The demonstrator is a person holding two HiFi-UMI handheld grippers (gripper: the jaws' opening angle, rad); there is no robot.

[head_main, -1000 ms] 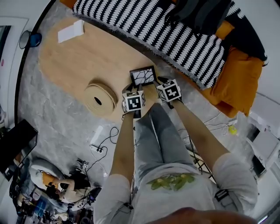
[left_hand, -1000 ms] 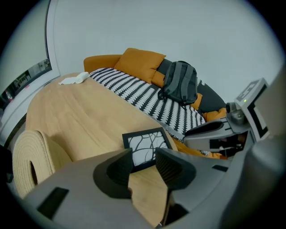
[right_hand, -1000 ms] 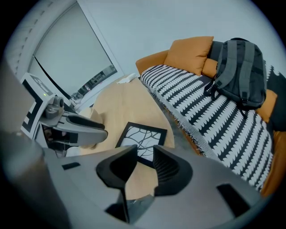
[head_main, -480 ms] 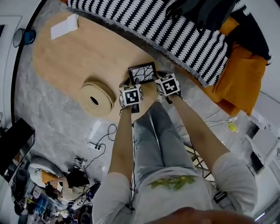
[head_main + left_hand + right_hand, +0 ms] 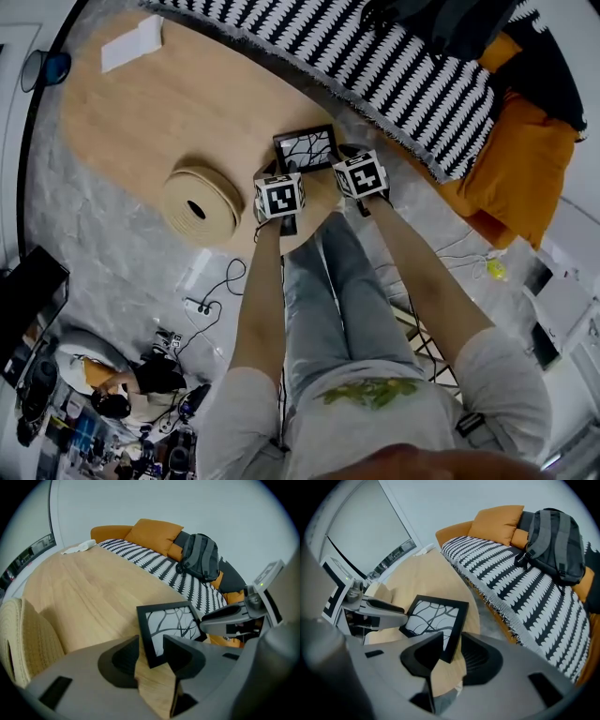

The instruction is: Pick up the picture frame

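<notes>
picture frame (image 5: 305,148) lies flat, long axis sideways

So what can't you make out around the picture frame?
Left gripper view: picture frame, near edge mostly behind a jaw of the left claw.
Head view: white item on the table, too small to identify.
Left gripper view: woven round object, cut off by the left edge.
</notes>
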